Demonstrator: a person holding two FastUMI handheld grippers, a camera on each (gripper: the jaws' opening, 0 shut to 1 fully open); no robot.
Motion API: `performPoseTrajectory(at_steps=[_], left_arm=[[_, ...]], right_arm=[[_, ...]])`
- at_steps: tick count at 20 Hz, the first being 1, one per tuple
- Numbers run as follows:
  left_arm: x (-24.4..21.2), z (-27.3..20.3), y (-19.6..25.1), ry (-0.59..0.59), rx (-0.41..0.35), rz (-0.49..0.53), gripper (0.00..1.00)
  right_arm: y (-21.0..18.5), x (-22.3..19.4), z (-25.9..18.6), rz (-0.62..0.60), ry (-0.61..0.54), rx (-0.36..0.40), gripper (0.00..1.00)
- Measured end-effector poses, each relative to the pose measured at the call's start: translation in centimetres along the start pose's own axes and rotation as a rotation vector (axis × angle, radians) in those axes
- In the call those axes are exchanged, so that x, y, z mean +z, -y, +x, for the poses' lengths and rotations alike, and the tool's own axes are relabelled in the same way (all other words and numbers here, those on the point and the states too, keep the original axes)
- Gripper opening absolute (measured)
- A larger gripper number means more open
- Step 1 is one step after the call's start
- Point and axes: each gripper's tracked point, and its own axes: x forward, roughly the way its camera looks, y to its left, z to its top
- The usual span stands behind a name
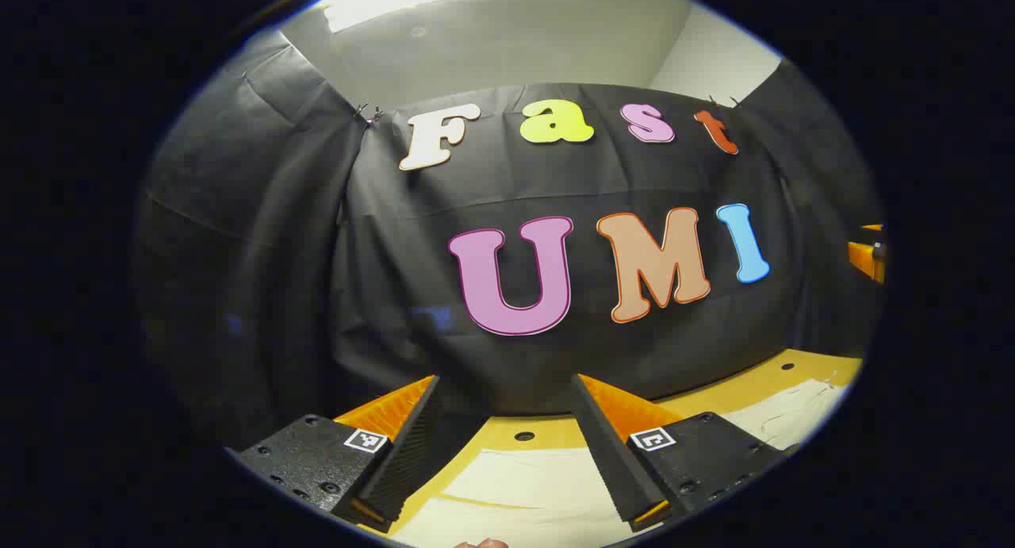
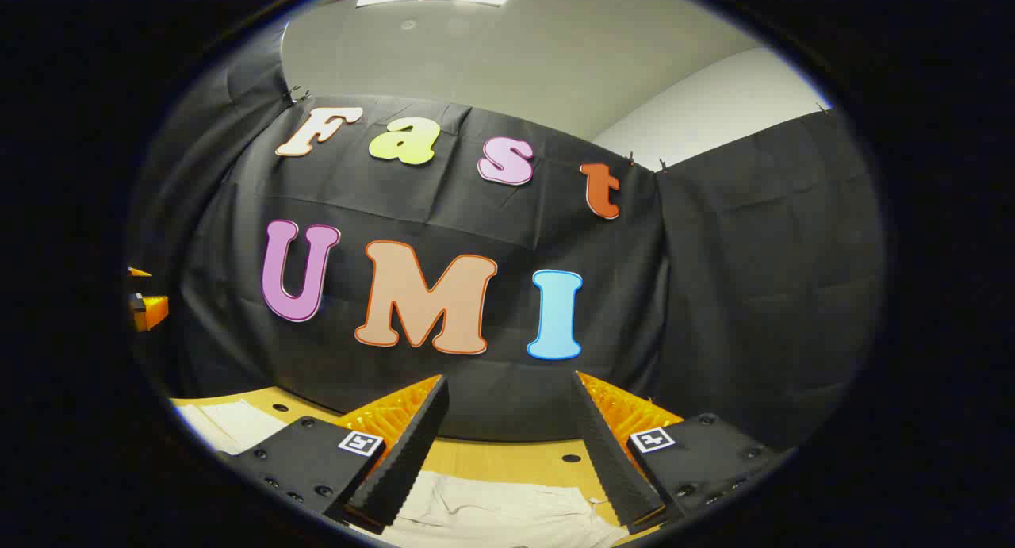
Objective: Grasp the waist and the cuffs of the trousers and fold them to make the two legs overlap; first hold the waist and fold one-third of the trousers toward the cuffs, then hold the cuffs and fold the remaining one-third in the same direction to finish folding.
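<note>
Left gripper view: trousers (image 1: 523,484) lie flat across the table (image 1: 547,433), both the left gripper (image 1: 507,445) and right gripper (image 2: 507,445) spread wide.

Cream trousers (image 1: 523,484) are spread flat on the yellow worktop (image 1: 547,433), just before its holes, slightly creased.

1. In your left gripper view, the trousers (image 1: 515,484) lie flat on the table (image 1: 761,385), below and between the spread fingers (image 1: 412,445).
2. More of that cloth lies to the right.
3. In your right gripper view, the trousers (image 2: 492,504) lie on the table (image 2: 507,453) beneath the parted fingers (image 2: 610,453), and reach left.
4. The booth wall (image 2: 753,278) stands behind the table.
</note>
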Motion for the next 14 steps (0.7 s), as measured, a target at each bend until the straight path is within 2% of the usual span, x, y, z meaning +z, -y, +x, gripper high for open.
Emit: performPoseTrajectory(at_steps=[8, 14], left_arm=[[0.0, -0.4, -1.5, -0.013, 0.043, 0.019, 0.95], [-1.0, -0.9, -1.5, -0.031, 0.050, 0.036, 0.94]], right_arm=[[-0.9, -0.2, 1.0, -0.044, -0.017, 0.057, 0.97], [-0.3, -0.8, 0.6, -0.068, -0.033, 0.065, 0.97]])
